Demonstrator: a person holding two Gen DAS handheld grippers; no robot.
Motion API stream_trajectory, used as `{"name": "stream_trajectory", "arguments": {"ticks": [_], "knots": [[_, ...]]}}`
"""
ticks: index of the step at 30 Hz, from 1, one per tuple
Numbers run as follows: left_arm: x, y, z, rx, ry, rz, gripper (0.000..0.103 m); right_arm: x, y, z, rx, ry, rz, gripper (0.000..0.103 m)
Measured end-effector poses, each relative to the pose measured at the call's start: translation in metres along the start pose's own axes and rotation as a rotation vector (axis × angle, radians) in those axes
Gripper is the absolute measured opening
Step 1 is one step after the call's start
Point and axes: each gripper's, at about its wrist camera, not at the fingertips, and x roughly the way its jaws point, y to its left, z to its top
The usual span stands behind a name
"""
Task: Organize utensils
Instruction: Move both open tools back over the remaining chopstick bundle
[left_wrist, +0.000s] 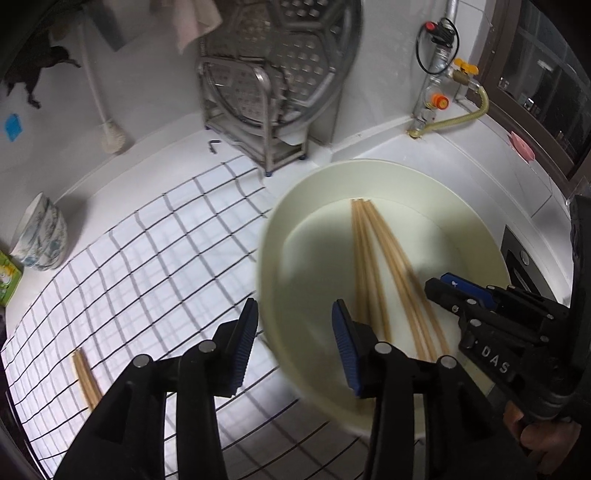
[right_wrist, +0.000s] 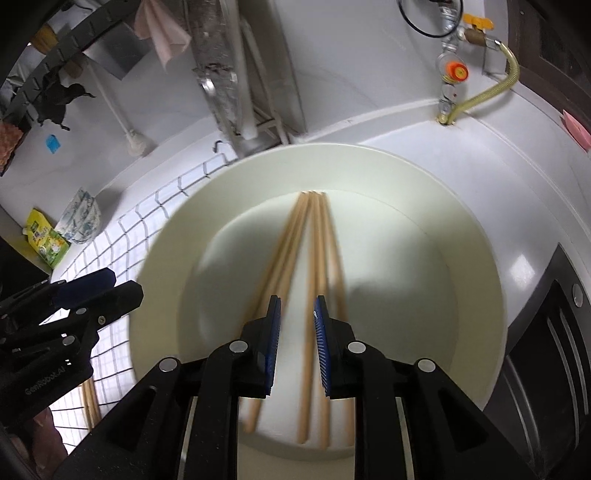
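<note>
Black left gripper (left_wrist: 293, 314) tilts down, seemingly straddling basin (left_wrist: 280, 229) rim.

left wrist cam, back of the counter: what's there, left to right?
Patterned bowls → white brush → metal dish rack → gas pipe with orange knob → yellow hose → pink item.
</note>
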Motion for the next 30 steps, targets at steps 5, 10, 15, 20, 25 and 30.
{"name": "stream_trajectory", "arguments": {"ticks": [5,10,15,20,25,30], "knots": [[-0.016,0.021,-0.009,-0.017,-0.017,0.017,0.044,-0.007,0.023,-0.004,-0.020,-0.015,0.012,0.022],[-0.030,0.042,-0.021,-0.031,-0.027,0.027,0.045,-0.012,0.046,-0.007,-0.042,-0.020,0.022,0.023],[-0.045,0.064,-0.032,-0.059,-0.039,0.040,0.048,-0.015,0.071,-0.014,-0.066,-0.022,0.032,0.024],[-0.060,0.089,-0.045,-0.083,-0.050,0.066,0.048,-0.018,0.097,-0.020,-0.099,-0.026,0.038,0.026],[-0.074,0.116,-0.062,-0.123,-0.062,0.091,0.050,-0.020,0.126,-0.028,-0.149,-0.023,0.049,0.028],[-0.086,0.143,-0.081,-0.172,-0.065,0.115,0.050,-0.019,0.154,-0.037,-0.200,-0.008,0.063,0.028]]}}
